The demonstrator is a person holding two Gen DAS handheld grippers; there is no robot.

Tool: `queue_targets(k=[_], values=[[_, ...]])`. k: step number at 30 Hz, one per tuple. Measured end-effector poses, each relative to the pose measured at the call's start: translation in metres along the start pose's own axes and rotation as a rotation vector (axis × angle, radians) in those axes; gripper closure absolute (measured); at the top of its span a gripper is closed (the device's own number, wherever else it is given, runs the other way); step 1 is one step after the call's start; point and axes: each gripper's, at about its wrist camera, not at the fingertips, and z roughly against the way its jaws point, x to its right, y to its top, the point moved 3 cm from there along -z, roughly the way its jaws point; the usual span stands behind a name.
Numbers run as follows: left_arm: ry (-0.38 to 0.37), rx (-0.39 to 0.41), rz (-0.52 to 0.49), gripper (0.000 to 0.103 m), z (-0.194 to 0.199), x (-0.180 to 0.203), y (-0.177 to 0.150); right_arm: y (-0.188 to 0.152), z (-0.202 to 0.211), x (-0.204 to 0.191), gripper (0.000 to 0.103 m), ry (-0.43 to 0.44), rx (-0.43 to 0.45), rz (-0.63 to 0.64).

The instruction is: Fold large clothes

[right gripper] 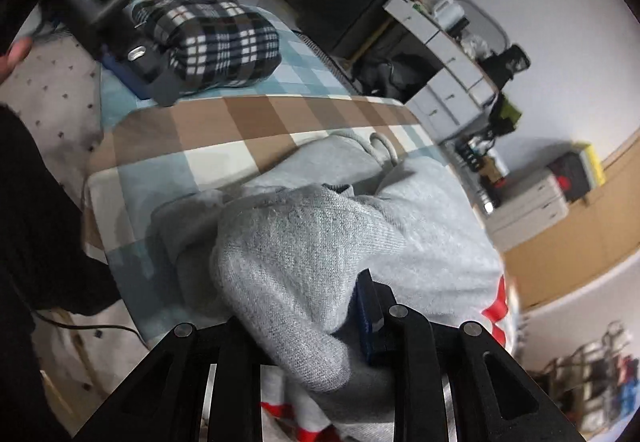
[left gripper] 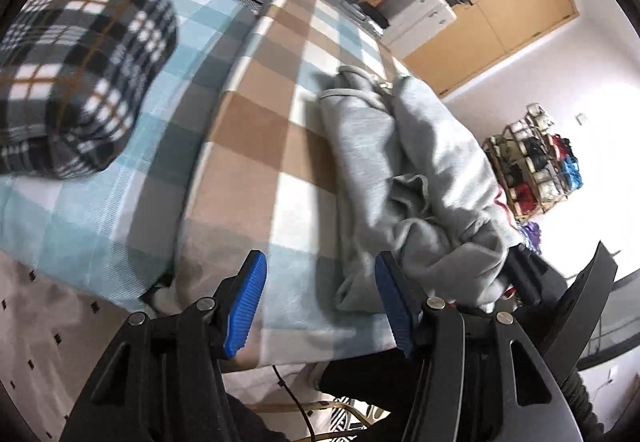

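Nearest, right tongs (right gripper: 320, 316) clamped on a bunched fold of the grey sweatshirt (right gripper: 296, 262), knit weave sharp, red print at its near hem. Left tongs (left gripper: 320, 306) parted, blue pads (left gripper: 245, 302) empty, just left of the garment's near edge. Crumpled along the right side of the checked blanket (left gripper: 256, 129) on the bed. Farther left, a folded plaid blanket (left gripper: 80, 81). Only in the left view: a wooden door (left gripper: 516, 9).
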Motion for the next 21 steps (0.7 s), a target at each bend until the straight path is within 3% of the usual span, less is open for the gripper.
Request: queue_targets(k=[5, 8, 10, 13, 15, 18, 21], values=[[-0.06, -0.005, -0.091, 0.052, -0.004, 0.043, 0.016, -0.006, 0.007, 0.009, 0.079, -0.004, 0.057, -0.105], [-0.215, -0.079, -0.07, 0.048, -0.023, 0.067, 0.044, -0.015, 0.01, 0.013, 0.079, -0.001, 0.109, -0.172], [-0.261, -0.158, -0.074, 0.033, -0.042, 0.08, 0.052, -0.023, 0.013, 0.017, 0.078, 0.003, 0.147, -0.224], [-0.237, -0.289, -0.098, 0.033, -0.084, 0.108, 0.056, -0.033, 0.015, 0.026, 0.078, 0.033, 0.193, -0.327], [-0.201, -0.356, -0.055, 0.033, -0.111, 0.113, 0.059, -0.037, 0.02, 0.029, 0.078, 0.051, 0.2, -0.355], [-0.215, -0.394, 0.052, 0.033, -0.14, 0.118, 0.063, -0.039, 0.025, 0.033, 0.078, 0.077, 0.212, -0.389], [-0.146, -0.442, 0.01, 0.033, -0.161, 0.133, 0.058, -0.042, 0.024, 0.033, 0.078, 0.099, 0.204, -0.427]])
